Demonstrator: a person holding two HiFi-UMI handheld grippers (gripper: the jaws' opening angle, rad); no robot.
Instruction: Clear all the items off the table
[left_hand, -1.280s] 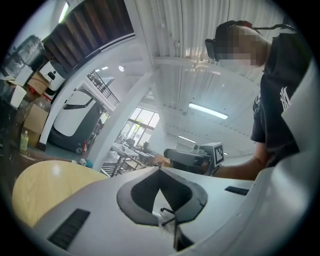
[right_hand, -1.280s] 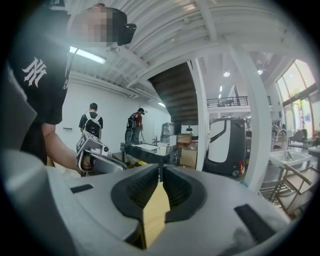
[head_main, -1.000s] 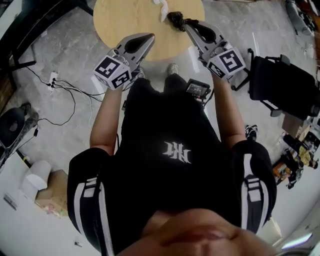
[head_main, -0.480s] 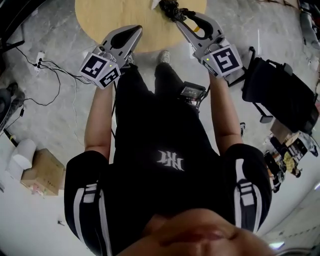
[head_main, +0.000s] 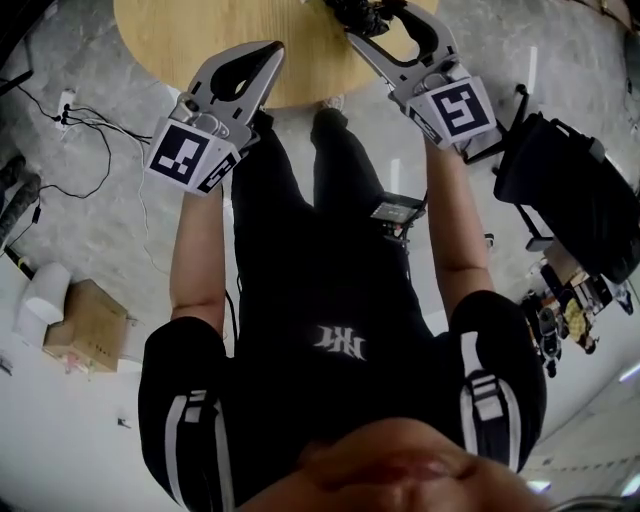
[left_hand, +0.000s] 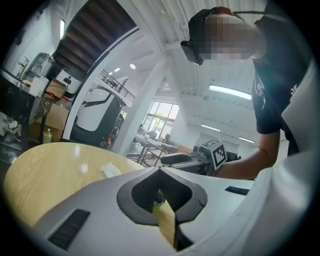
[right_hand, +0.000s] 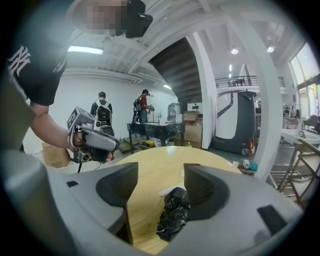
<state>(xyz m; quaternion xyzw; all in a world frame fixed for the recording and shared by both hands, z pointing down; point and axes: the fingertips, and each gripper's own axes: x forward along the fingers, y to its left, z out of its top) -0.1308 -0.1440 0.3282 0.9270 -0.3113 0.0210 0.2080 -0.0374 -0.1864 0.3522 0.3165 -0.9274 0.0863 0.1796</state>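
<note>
A crumpled black plastic bag (right_hand: 172, 212) lies near the edge of the round wooden table (right_hand: 155, 172). It sits between the jaws of my right gripper (right_hand: 160, 172), close to the right-hand jaw. Those jaws are opening and do not press on it. In the head view the bag (head_main: 352, 10) shows at the top edge, at the tip of the right gripper (head_main: 375, 20). A white crumpled tissue (left_hand: 111, 170) lies farther in on the table (left_hand: 50, 170). My left gripper (left_hand: 160, 169) is shut on nothing and hovers at the table's near edge (head_main: 200, 40).
A black chair (head_main: 570, 190) stands on the floor to the right. On the left floor are a cardboard box (head_main: 85, 325) and cables (head_main: 90, 130). Two people (right_hand: 102, 112) stand by a dark bench far behind the table.
The right gripper's jaws were shut on the black bag and have now parted from it. Both grippers have moved forward towards the table.
</note>
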